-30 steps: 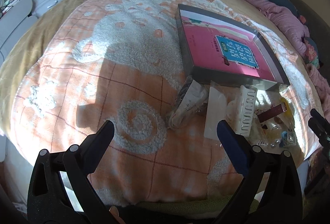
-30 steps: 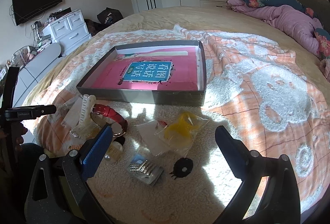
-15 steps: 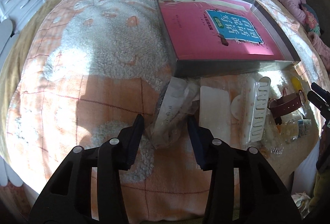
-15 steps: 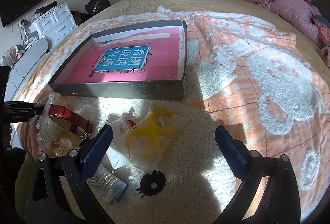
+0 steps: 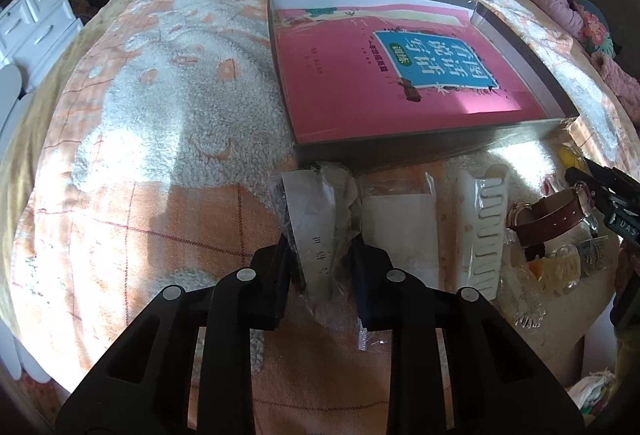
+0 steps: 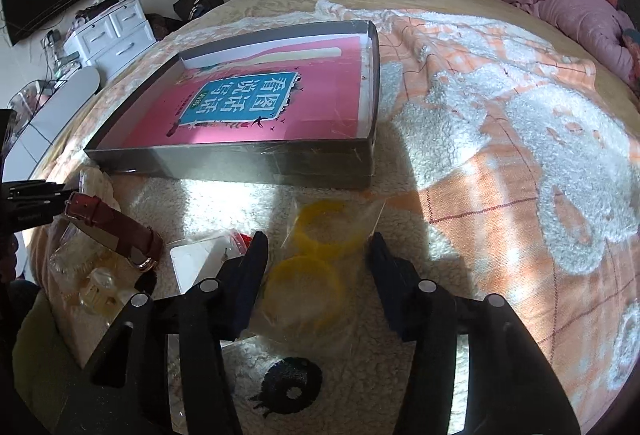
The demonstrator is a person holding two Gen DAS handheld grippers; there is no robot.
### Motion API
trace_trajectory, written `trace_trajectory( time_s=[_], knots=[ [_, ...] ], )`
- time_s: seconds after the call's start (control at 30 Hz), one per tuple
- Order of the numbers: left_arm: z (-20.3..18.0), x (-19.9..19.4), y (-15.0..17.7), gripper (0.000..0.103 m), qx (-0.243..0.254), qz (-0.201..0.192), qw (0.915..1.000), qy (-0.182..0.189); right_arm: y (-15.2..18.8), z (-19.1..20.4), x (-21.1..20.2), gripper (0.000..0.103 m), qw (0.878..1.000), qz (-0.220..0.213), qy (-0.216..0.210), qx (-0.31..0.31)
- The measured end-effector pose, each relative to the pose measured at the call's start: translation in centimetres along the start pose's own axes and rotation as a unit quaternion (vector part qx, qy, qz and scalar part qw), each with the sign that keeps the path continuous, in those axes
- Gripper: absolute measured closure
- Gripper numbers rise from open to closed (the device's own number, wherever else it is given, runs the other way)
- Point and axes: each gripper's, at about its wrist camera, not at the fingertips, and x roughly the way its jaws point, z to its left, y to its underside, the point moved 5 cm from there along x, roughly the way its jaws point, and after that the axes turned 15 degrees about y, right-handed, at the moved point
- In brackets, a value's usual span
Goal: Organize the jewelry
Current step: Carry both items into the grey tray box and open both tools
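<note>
Sorting jewelry on a sunlit bed, a person works two hand-held grippers over a scatter of small items lying on a fleecy orange-and-white blanket [image 5: 168,139], just in front of a shallow grey tray [image 5: 404,149] that holds only a pink book [image 5: 384,67]. By the look of it the job has barely begun: no jewelry sits in the tray, and every piece remains on the blanket outside its near wall. The left gripper [image 5: 325,267] has its jaws drawn in on either side of a crumpled clear packet with a white card inside [image 5: 316,219], and appears to be pinching its near end, though whether the packet is firmly held or merely bracketed cannot be told for certain. Beside that packet lie a second flat white packet [image 5: 396,227], a cream hair clip [image 5: 480,231] and a brown watch strap [image 5: 556,215], with small clear pieces clustered near the strap. The right gripper [image 6: 316,255] stands half open, holding nothing, its jaws straddling a clear bag of yellow bangles [image 6: 316,259] without visibly touching it; a white card [image 6: 198,259] lies just beside its left finger and a dark round ornament [image 6: 290,385] sits on the blanket beneath the gripper.
</note>
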Motion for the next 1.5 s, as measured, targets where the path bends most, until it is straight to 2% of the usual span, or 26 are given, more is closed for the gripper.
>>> trace_trajectory(
  time_s=[0.13, 0.3, 0.5, 0.7, 1.03, 1.33, 1.5],
  knots=[
    [0.1, -1.5, -0.2, 0.085, -0.015, -0.030, 0.9993, 0.017, 0.2, -0.8, -1.1, 0.057, 1.000, -0.018, 0.002, -0.005],
    [0.5, -4.2, 0.0, 0.085, -0.034, -0.065, 0.9965, 0.039, -0.5, -2.4, -4.1, 0.058, 0.999, -0.046, 0.001, 0.018],
    [0.8, -6.2, -1.4, 0.085, -0.044, -0.098, 0.9932, 0.043, -3.8, -2.4, -7.0, 0.058, 0.995, -0.096, -0.005, 0.012],
    [0.0, -6.1, -4.2, 0.085, -0.033, -0.113, 0.9919, 0.048, -7.1, -0.1, -6.4, 0.058, 0.993, -0.114, -0.022, -0.014],
    [-2.3, -2.1, -8.2, 0.085, -0.017, -0.101, 0.9941, 0.036, -10.9, 3.5, -1.6, 0.059, 0.994, -0.088, -0.037, -0.054],
    [-2.6, 1.3, -9.5, 0.085, -0.004, -0.077, 0.9968, 0.018, -11.4, 4.9, 4.2, 0.059, 0.998, -0.025, -0.033, -0.057],
    [-2.4, 2.3, -9.6, 0.085, 0.002, -0.071, 0.9974, 0.009, -10.9, 5.1, 5.6, 0.059, 0.998, -0.009, -0.024, -0.053]
  ],
)
